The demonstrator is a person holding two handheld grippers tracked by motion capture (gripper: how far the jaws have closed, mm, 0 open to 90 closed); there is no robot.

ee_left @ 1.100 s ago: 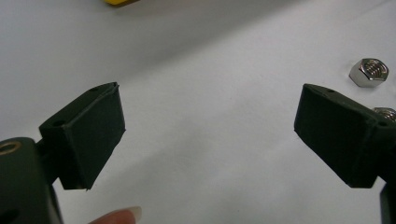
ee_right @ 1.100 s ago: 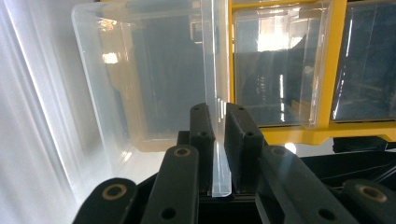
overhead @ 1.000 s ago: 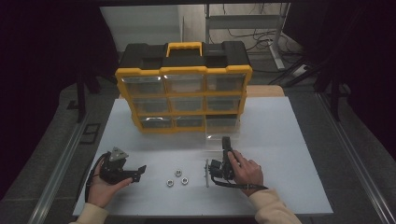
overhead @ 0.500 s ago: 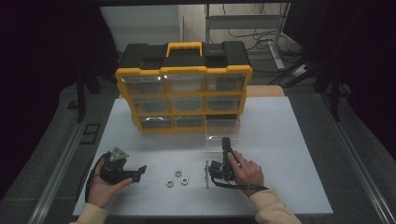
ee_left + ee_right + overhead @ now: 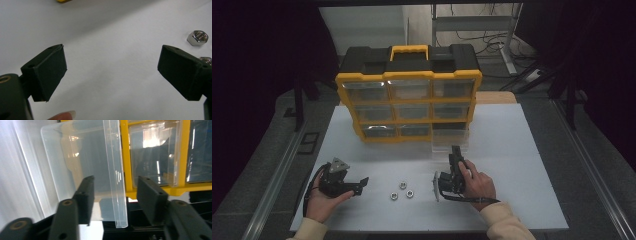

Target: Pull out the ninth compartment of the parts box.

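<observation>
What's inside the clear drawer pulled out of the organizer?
The clear drawer looks empty through its walls; its bottom end sits behind the right gripper. Three nuts lie outside, on the table.

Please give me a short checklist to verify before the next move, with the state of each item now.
1. Left gripper open: ok, jaws stand wide apart over bare table.
2. Nuts loose on the white table, between the hands: ok, three lie there.
3. Clear drawer pulled out of the yellow organizer: ok, it stands out at the bottom right.
4. Right gripper astride the drawer's front wall: ok, one jaw each side.
5. Right gripper clamped on the wall: not ok, gaps show.
6. Drawer contents: cannot tell.
</observation>
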